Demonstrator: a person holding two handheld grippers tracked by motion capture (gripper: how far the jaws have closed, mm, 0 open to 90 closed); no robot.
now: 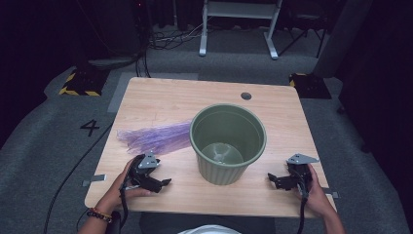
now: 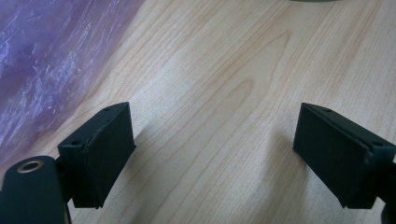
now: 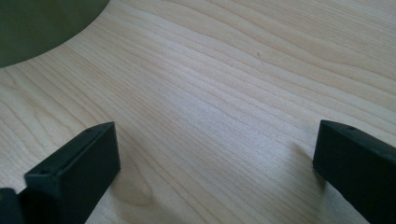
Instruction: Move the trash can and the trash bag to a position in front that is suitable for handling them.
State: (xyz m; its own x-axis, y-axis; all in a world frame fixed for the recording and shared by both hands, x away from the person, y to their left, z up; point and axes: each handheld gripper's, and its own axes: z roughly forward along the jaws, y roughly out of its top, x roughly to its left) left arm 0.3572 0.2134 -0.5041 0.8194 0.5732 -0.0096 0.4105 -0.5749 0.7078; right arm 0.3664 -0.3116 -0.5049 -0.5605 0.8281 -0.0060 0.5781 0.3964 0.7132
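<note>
A green ribbed bin (image 1: pixel 227 143) stands upright in the middle of the wooden table (image 1: pixel 160 97). A crumpled purple plastic bag (image 1: pixel 153 136) lies flat to its left, touching the bin's side. My left gripper (image 1: pixel 164 183) rests near the front left edge, just in front of the bag, open with bare wood between its jaws (image 2: pixel 212 154). The bag (image 2: pixel 46 60) shows at the upper left of the left gripper view. My right gripper (image 1: pixel 272 179) sits near the front right, to the right of the bin, open over bare wood (image 3: pixel 215 168). A patch of the bin (image 3: pixel 42 23) shows at the upper left there.
A round cable hole (image 1: pixel 246 96) sits near the table's far edge. On the grey floor lie cables (image 1: pixel 170 36), a white frame's legs (image 1: pixel 238 29), yellow-black striped feet (image 1: pixel 78 87) and a marked number 4 (image 1: pixel 89 127). Bare wood lies behind the bin.
</note>
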